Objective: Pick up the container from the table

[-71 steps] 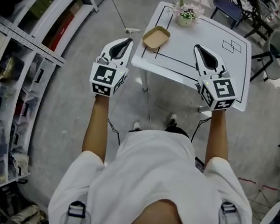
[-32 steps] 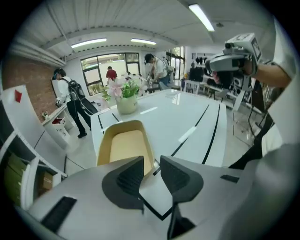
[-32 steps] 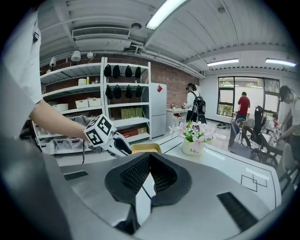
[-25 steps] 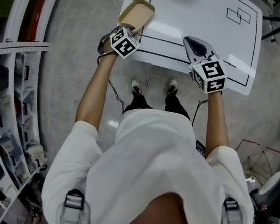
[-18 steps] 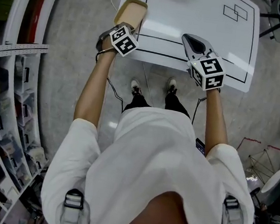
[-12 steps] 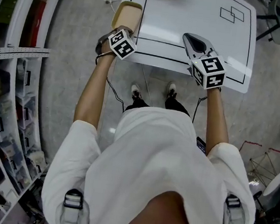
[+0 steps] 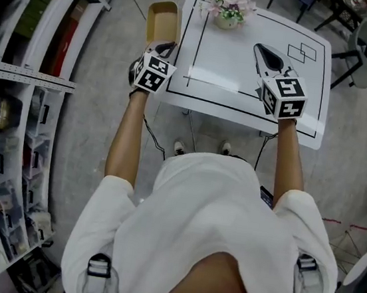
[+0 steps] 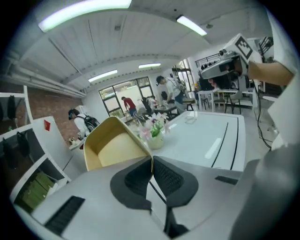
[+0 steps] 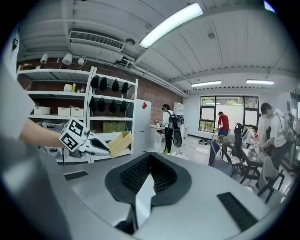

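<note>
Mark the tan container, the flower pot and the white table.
shallow tan rectangular container [image 7: 162, 16], head view, inner floor.
small pot of pink flowers [image 7: 226, 23], head view, pot body.
white square table [image 7: 231, 62], head view, bare top.

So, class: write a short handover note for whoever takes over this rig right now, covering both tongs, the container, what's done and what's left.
Left tongs: shut on one wall of the container.
Right tongs: shut, empty, above the table.
Container: off the table, held in the air beside its left edge, over the floor.
Done: grasp and lift.
Left: probably just holding it steady. The grip is on one thin wall, so avoid swinging it.
</note>
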### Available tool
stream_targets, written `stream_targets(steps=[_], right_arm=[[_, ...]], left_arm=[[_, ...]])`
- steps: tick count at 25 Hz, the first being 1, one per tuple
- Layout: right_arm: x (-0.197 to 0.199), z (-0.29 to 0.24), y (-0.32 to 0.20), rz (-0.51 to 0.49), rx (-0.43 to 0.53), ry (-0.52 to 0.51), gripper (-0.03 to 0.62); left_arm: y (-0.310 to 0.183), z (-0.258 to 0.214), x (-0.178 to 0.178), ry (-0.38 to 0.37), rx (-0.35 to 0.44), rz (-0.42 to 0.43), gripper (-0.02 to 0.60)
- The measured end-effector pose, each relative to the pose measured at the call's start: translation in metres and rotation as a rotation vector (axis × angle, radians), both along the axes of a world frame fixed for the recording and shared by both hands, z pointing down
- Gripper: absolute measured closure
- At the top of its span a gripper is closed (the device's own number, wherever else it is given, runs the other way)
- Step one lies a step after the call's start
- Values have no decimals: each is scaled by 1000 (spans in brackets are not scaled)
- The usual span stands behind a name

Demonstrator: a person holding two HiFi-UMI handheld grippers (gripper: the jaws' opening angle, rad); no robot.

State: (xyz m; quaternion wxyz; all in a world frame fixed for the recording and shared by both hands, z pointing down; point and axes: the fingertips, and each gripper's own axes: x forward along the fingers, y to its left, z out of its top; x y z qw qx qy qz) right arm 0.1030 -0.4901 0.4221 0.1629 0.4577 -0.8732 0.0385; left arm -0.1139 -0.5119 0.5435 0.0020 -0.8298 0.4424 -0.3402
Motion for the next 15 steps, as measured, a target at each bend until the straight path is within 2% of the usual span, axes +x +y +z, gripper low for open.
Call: stream_targets(steps=[4, 9, 15], right_arm=[[-6, -41, -15, -31, 96, 30, 579], [-8, -80, -24, -30, 189, 54, 579], [-24, -110, -11, -79, 249, 76, 580]], left_arm=[[-4, -71, -11, 100, 148, -42, 555], [0, -144, -24, 215, 299, -55, 555], [16, -202, -30, 246, 439, -53, 555]])
